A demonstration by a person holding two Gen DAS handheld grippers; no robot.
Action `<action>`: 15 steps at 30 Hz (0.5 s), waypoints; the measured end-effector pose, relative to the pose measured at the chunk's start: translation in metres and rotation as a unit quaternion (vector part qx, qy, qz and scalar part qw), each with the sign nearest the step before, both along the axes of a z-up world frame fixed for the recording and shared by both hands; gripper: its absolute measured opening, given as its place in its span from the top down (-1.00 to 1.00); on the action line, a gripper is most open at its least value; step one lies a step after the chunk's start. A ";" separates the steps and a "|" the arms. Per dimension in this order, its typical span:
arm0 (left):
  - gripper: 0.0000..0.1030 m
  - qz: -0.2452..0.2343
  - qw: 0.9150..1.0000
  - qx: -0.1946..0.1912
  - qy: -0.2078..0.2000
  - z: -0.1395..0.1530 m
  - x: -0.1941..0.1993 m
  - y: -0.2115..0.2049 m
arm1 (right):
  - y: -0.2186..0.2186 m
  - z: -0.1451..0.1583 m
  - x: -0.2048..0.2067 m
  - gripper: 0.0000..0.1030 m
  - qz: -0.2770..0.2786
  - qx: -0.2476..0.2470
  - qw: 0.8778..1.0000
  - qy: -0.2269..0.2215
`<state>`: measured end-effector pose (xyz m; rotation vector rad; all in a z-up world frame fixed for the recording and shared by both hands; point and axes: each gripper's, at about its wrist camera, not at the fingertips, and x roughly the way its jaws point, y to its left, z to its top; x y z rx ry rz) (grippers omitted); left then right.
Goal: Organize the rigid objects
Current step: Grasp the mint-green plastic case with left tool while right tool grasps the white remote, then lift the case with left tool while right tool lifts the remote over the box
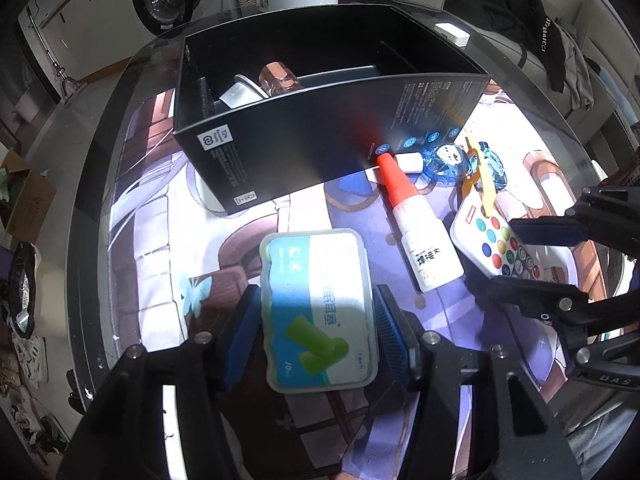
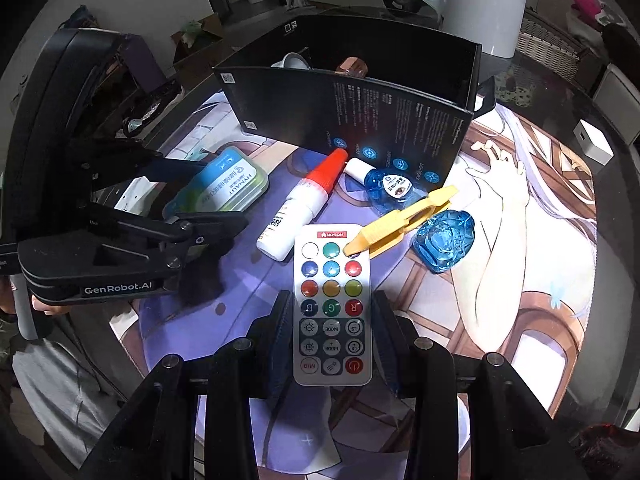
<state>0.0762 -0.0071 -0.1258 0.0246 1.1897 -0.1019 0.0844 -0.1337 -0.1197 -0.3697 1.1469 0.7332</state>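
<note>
My left gripper is shut on a flat earplug case with a blue, white and green label; its blue pads press on the case's two long sides over the printed mat. My right gripper is shut on a white remote with coloured round buttons, its fingers against both long edges. In the right wrist view, the left gripper and the earplug case appear at the left. The right gripper and remote show at the right of the left wrist view.
An open black box stands behind, with a glass bottle and a metal cup inside. On the mat lie a red-capped white bottle, a blue eye-drop bottle, a yellow clip and a blue plastic piece. A white kettle is behind the box.
</note>
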 end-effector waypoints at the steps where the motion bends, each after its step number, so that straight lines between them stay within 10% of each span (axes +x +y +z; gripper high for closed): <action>1: -0.07 -0.002 1.000 -0.001 -0.003 0.001 0.000 -0.001 | -0.003 0.006 -0.001 0.24 -0.001 0.006 1.000 -0.006; 15: -0.07 -0.037 0.992 -0.001 -0.119 0.051 -0.009 -0.012 | -0.015 0.056 -0.008 0.24 -0.015 0.086 0.994 -0.065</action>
